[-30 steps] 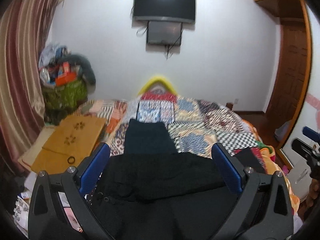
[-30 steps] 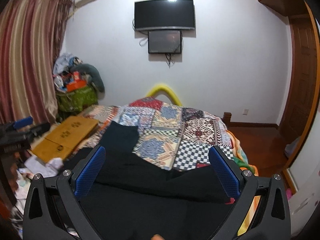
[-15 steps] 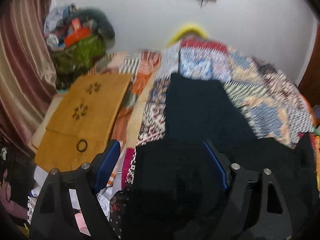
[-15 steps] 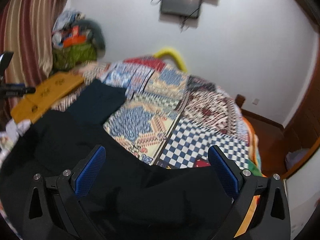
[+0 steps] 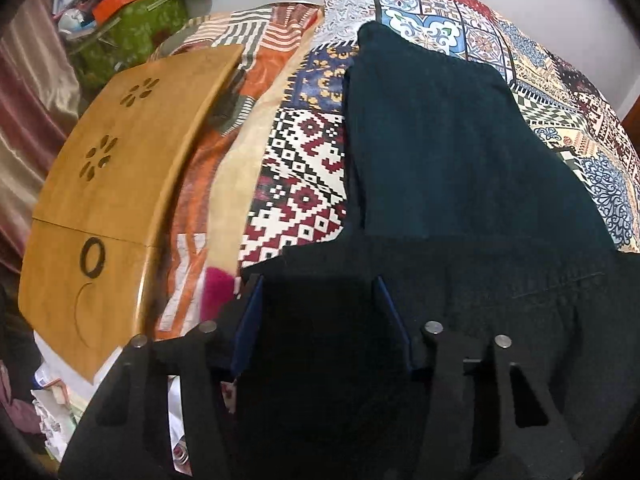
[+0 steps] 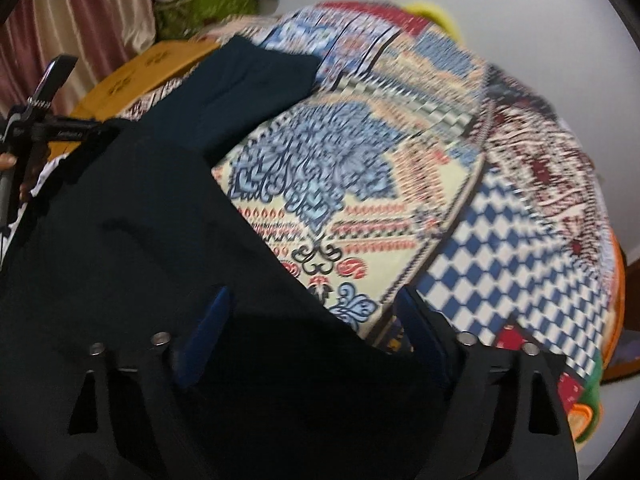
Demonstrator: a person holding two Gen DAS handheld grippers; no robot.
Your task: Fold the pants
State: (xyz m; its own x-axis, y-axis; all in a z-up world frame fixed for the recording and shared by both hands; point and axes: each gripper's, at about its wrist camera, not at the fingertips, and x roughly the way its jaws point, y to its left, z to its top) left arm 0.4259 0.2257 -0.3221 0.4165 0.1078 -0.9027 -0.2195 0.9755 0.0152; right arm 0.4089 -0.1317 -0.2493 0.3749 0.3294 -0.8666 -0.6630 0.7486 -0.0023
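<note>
Dark pants (image 5: pixel 460 168) lie spread across a bed covered by a patchwork quilt (image 5: pixel 304 168), one leg running away toward the far end and the wider part bunched at the near edge. The left gripper (image 5: pixel 320 312) points steeply down over that near part; its blue fingers (image 5: pixel 250 320) have just been closing, with black cloth between them, though whether the pads already press on it cannot be told in the dark. The right gripper (image 6: pixel 316 320) hangs over the pants' near right edge where it meets the quilt (image 6: pixel 500 248); its fingers (image 6: pixel 204 332) have also been closing, stand wider apart, and straddle the cloth's edge. A wooden lap tray (image 5: pixel 120 168) lies left of the pants.
</note>
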